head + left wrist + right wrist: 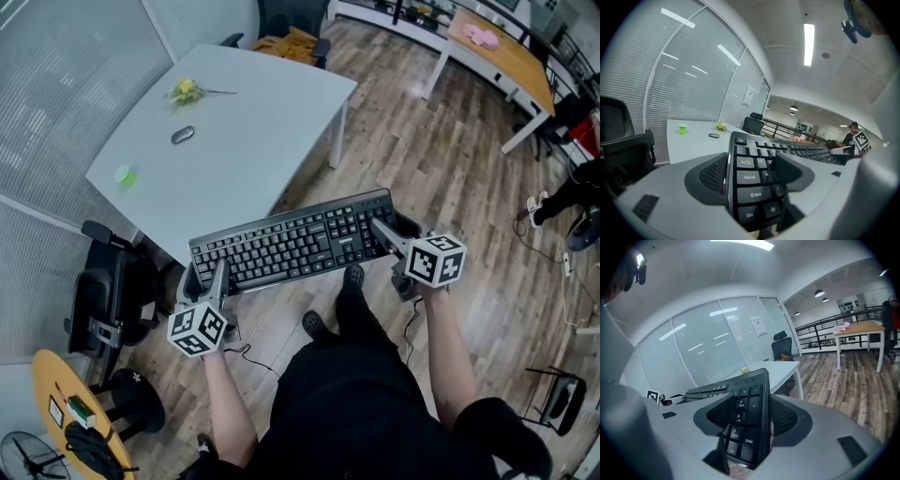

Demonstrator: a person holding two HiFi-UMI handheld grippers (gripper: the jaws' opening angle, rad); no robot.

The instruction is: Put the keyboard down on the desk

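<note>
Short of the pale worktop (pixel 234 122), the keyboard (pixel 291 242) hangs above the floor, its ends clamped by the jaws of the left gripper (pixel 217 279) and right gripper (pixel 381 231); uneven lowering could twist it free.

One black keyboard (pixel 291 244), just in front of one white desk (pixel 253 122). Two grippers grip it, the left gripper (pixel 219 277) and the right gripper (pixel 380 230). Each carries one marker cube (pixel 197 330), two cubes in all.

Three small things lie on the desk: one dark mouse (pixel 183 135), one green cup (pixel 124 174) and one bunch of yellow flowers (pixel 186 91).

Two black office chairs: one (pixel 98 309) beside the desk's near left corner, one (pixel 752 123) at its far end.

Two other tables: one wood-topped table (pixel 497 47) well right of the desk, and one round wooden table (pixel 56 403) near its left.
</note>
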